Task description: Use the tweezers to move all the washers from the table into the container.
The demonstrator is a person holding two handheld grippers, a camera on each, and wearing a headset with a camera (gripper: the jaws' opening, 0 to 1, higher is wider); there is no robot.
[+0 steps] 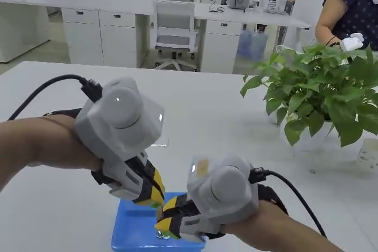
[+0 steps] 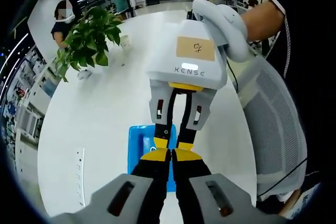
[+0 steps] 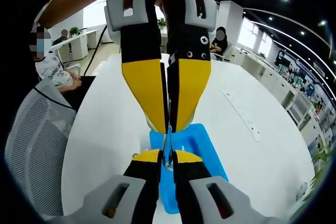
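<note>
Blue container [image 1: 133, 228] sits flat on the white table [image 1: 207, 122] at the near edge, directly under the two claws. The left hand [image 1: 59, 143] comes in from the left with its forearm level. It angles the left claw [image 1: 155, 188] downward and to the right. The right hand [image 1: 260, 228] reaches in from the lower right, wrist bent. It points the right claw [image 1: 165, 215] to the left and slightly down. The two sets of yellow tips meet nose to nose just above the container.

From the right gripper view, the left claw's broad yellow pads are pressed almost together. The thin metal tweezers [image 3: 169, 137] run down the narrow slit between them. The lower end of the tweezers passes into the equally narrow gap of the right claw, so both claws pinch the tweezers, one above the other. The tweezers stand close to upright over the container's floor.

Under their tip lies a small round glint, too small to name with certainty. In the left gripper view the two claws line up on one axis, tips touching or nearly so. A leafy potted plant [image 1: 319, 87] stands well apart on the table's far right side.
</note>
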